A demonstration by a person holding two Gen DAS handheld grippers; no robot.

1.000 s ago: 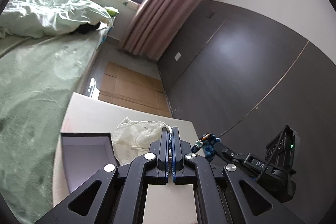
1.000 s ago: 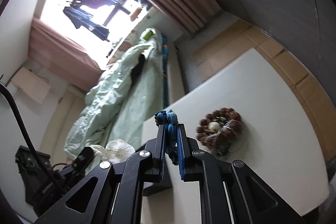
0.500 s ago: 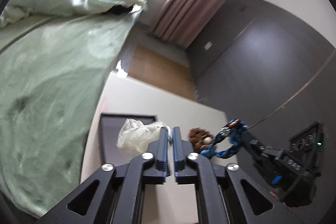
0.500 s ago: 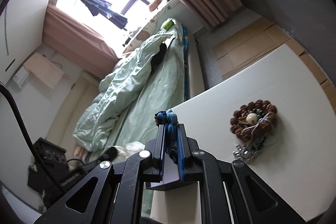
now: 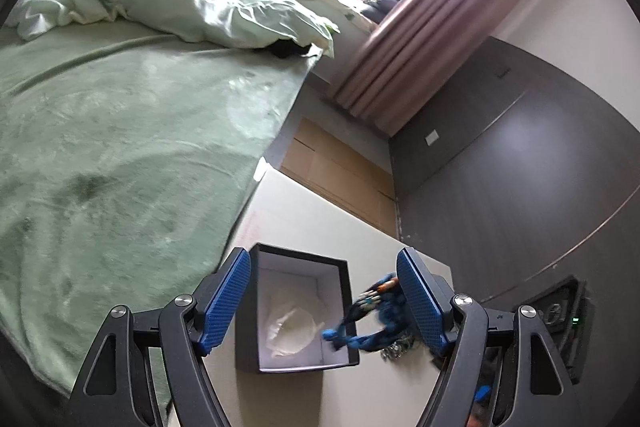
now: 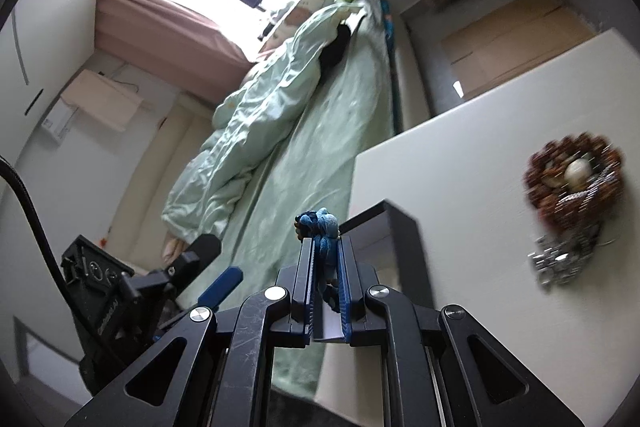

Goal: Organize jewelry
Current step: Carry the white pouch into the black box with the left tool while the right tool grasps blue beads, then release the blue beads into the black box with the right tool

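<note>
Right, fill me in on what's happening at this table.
The right gripper is shut on a blue beaded bracelet, carrying it beside the open black square box, which holds a crumpled clear plastic bag. The left gripper is open around the box. A brown beaded bracelet waits on the white table.

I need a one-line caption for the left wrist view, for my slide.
Open left gripper above the dark box holding a white bag, blue bead bracelet arriving beside it.

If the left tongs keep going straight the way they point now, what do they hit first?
Most likely the open black box: it sits right between the spread fingers of the left tongs, with the crumpled plastic bag inside. Depth is hard to judge, so contact could be rim or bag.
</note>
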